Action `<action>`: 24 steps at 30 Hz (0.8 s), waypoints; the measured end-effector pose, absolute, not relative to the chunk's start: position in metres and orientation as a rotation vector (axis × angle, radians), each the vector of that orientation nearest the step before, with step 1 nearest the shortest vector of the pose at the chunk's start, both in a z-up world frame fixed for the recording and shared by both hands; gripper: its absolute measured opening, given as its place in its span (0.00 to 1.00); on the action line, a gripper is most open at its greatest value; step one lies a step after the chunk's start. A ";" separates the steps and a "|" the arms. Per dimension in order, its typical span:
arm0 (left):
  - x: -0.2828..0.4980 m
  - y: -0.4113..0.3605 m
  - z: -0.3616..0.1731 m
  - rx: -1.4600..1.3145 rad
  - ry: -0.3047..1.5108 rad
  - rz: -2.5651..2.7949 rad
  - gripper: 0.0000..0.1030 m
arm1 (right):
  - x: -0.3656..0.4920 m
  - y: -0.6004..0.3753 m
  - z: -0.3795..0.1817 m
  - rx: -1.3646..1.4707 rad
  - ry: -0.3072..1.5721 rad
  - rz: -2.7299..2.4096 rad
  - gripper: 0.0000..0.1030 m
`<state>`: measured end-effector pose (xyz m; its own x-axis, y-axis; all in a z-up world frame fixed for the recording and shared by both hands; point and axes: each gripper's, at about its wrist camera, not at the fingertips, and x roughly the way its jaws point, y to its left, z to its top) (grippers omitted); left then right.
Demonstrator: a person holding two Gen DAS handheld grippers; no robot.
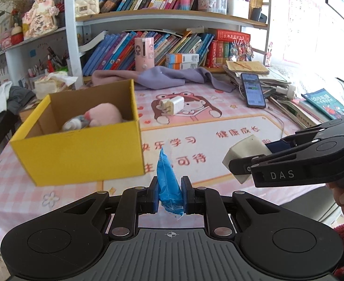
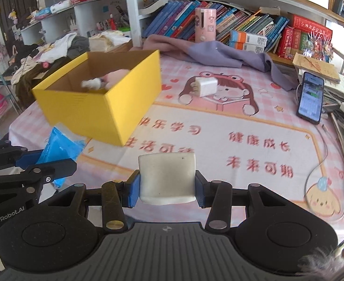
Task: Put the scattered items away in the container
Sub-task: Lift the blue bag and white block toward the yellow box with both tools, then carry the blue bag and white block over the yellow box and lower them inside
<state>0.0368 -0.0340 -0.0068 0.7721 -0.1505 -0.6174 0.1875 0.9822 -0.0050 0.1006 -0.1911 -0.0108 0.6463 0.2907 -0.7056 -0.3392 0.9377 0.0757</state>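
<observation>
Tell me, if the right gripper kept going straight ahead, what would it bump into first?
Probably the white charger plug lying on the pink cartoon desk mat. The right gripper, shut on a white squishy block, points past the yellow cardboard box; depth is unclear.

Lighting: bright daylight is flooding in from the right, washing out the wall [image 1: 312, 23] in the left wrist view. Shadows: soft ones are lying under the yellow box [image 2: 106, 107]. Distortion: fisheye curvature is bending the shelves [image 1: 172, 16] and darkening corners. Blur: the small white item inside the box [image 2: 91, 83] is smearing; printed mat characters [image 2: 258, 154] are reading slightly soft.
</observation>
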 end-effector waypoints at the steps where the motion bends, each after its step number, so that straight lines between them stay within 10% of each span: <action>1: 0.033 -0.031 -0.007 0.057 0.665 -0.180 0.16 | 0.097 -0.188 -0.011 -0.066 0.794 0.362 0.42; 24: -0.010 0.017 -0.019 0.007 0.707 -0.099 0.16 | 0.059 -0.126 -0.014 -0.147 0.822 0.488 0.42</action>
<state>-0.0096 0.0171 -0.0189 0.7561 -0.0879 -0.6485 0.0928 0.9953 -0.0266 0.0592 -0.1259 -0.0143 0.5775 0.3591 -0.7332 -0.4712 0.8800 0.0599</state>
